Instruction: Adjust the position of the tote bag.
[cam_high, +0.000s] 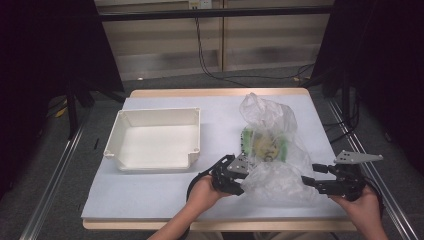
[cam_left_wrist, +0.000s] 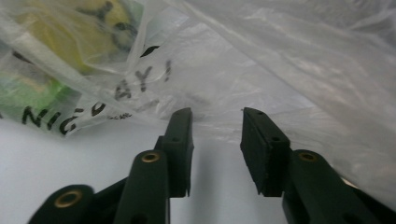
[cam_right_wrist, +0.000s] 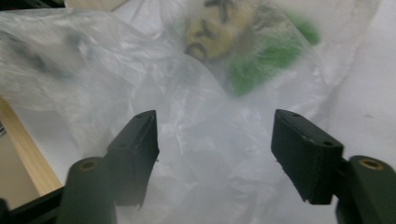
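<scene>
A crumpled clear plastic bag (cam_high: 274, 172) lies on the right half of the white table (cam_high: 150, 192). Inside it sits a yellow and green printed packet (cam_high: 264, 144), seen through the film in the left gripper view (cam_left_wrist: 70, 42) and blurred in the right gripper view (cam_right_wrist: 233, 32). My left gripper (cam_high: 244, 174) is at the bag's near left edge, open, its tips (cam_left_wrist: 215, 114) just short of the film with nothing between them. My right gripper (cam_high: 309, 175) is at the bag's near right side, wide open (cam_right_wrist: 215, 121), with loose bag film lying under and between the jaws.
An empty white rectangular tray (cam_high: 116, 134) stands on the left half of the table. Beyond the table's far edge are a grey floor and hanging cables (cam_high: 210, 65). The wooden front edge (cam_right_wrist: 28, 154) of the table runs close to my right gripper.
</scene>
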